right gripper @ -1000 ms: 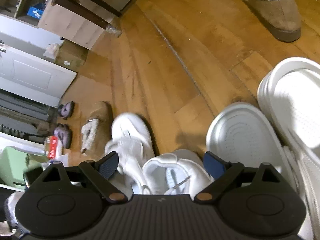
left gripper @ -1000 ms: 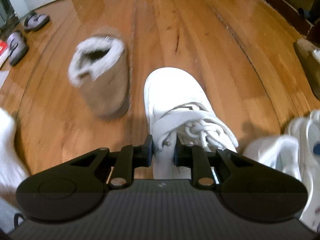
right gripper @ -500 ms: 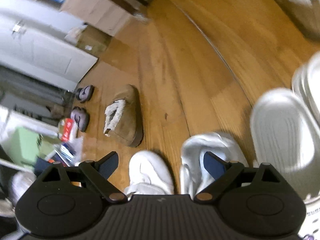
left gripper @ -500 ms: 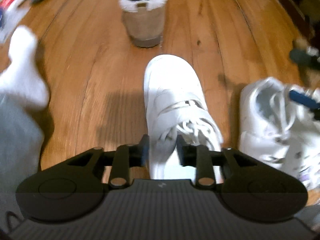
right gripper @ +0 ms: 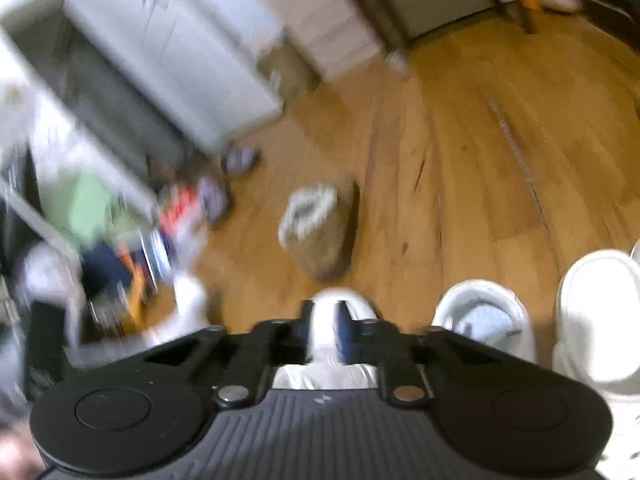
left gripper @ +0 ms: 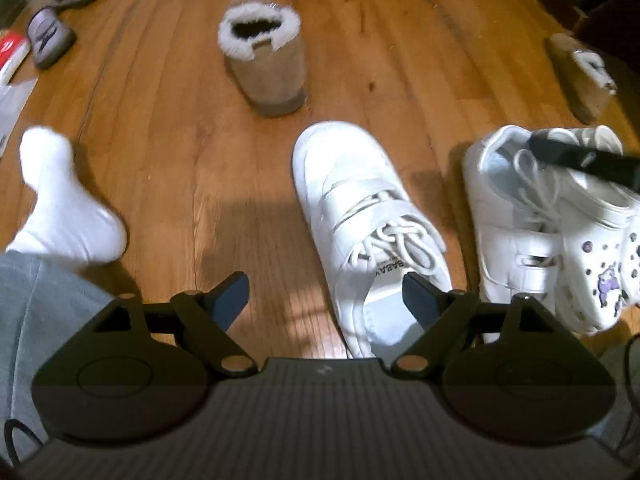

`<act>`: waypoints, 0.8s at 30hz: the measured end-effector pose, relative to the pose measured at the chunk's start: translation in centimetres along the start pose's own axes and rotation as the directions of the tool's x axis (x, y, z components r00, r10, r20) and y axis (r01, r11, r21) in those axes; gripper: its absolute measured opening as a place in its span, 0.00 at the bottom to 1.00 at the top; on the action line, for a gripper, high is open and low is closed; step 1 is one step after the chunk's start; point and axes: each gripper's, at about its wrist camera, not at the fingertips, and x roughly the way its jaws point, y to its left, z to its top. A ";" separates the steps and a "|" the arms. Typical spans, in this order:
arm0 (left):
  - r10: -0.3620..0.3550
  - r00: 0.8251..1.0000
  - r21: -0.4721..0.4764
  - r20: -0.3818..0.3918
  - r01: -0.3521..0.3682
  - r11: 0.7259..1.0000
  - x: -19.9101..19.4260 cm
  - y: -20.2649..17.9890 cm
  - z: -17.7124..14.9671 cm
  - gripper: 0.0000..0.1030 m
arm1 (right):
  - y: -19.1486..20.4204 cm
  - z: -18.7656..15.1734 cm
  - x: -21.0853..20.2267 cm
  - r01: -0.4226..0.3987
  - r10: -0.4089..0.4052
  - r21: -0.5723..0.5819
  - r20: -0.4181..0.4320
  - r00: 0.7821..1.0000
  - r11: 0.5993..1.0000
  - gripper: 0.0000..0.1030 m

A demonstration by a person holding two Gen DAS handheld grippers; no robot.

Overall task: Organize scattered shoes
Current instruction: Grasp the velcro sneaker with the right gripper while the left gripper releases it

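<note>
My left gripper (left gripper: 326,294) is open, its jaws wide on either side of the heel of a white laced sneaker (left gripper: 360,216) that rests on the wood floor. A second white sneaker (left gripper: 508,216) lies to its right beside white clogs (left gripper: 600,240) with charms. My right gripper (right gripper: 324,334) has its jaws nearly closed, with a white sneaker (right gripper: 334,300) showing in the narrow gap; the view is blurred. Another white sneaker (right gripper: 484,316) and a white clog (right gripper: 596,312) lie to the right there.
A tan fleece-lined slipper (left gripper: 264,64) stands ahead, its mate (left gripper: 584,72) at far right. Grey sandals (left gripper: 52,40) lie far left. A person's white-socked foot (left gripper: 64,208) is at left. Clutter and a white cabinet (right gripper: 168,60) fill the right view's left side.
My left gripper opened and let go of the white sneaker, which now rests on the floor. My right gripper swung left and closed from wide open.
</note>
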 end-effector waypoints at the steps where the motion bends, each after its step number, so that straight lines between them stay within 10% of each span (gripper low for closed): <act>1: -0.054 0.999 -0.056 0.004 0.054 0.997 -0.1 1.3 0.0 0.86 | 1.2 0.2 0.6 0.026 -0.029 -0.089 -0.036 0.999 0.996 0.19; 4: -0.166 0.986 -0.198 0.020 0.166 0.966 0.0 4.5 -0.2 0.86 | 5.3 0.1 2.6 0.039 -0.102 -0.400 -0.136 0.985 0.916 0.51; 12: -0.222 0.972 -0.291 0.078 0.235 0.927 -1.3 7.4 -0.8 0.86 | 11.4 -1.2 7.3 -0.139 -0.264 -0.809 -0.341 0.902 0.571 0.57; 18: -0.261 0.959 -0.360 0.111 0.283 0.889 -1.0 8.3 -0.7 0.88 | 11.9 -1.7 10.8 -0.131 -0.382 -0.876 -0.332 0.863 0.464 0.57; 24: -0.237 0.967 -0.422 0.096 0.256 0.870 -0.1 9.7 -0.9 0.88 | 11.0 -1.6 15.2 -0.167 -0.388 -0.862 -0.378 0.841 0.478 0.57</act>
